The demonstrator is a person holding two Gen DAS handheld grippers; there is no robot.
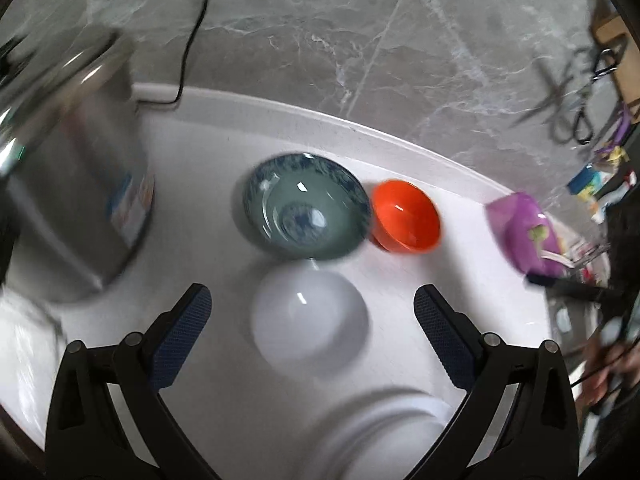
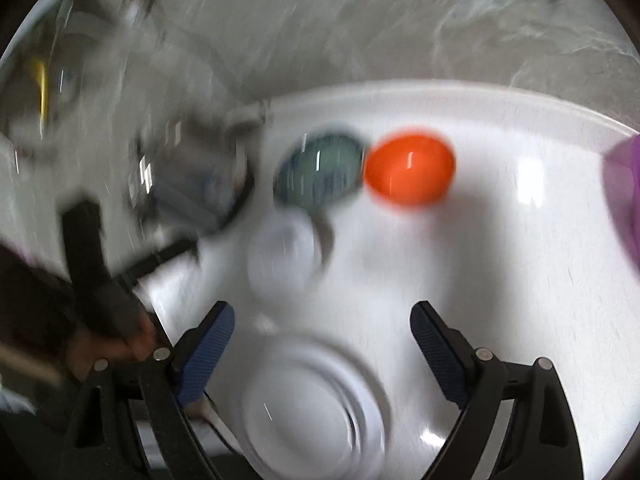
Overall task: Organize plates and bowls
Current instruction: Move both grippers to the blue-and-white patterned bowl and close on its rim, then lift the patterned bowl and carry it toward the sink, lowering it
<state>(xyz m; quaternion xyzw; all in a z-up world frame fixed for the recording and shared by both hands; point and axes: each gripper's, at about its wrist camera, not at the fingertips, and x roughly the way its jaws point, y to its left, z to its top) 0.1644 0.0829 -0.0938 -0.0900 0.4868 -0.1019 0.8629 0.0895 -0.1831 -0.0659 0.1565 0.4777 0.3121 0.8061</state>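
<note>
On the white table [image 1: 400, 168] stand a blue-patterned bowl [image 1: 306, 212], an orange bowl [image 1: 406, 216] touching its right side, and a white bowl [image 1: 308, 316] in front of them. A stack of white plates [image 1: 384, 424] lies nearest. My left gripper [image 1: 312, 304] hangs open above the white bowl, holding nothing. In the blurred right wrist view my right gripper [image 2: 322, 322] is open and empty above the white plates [image 2: 312, 404], with the white bowl [image 2: 284, 256], the blue-patterned bowl [image 2: 320, 174] and the orange bowl [image 2: 410, 170] beyond.
A steel pot [image 1: 76, 184] stands at the table's left with a black cable [image 1: 192, 40] behind it. A purple container [image 1: 524, 232] sits at the right edge. Scissors and clutter [image 1: 580, 112] lie on the grey marble floor. A hand [image 2: 120, 344] holding the other gripper shows at left.
</note>
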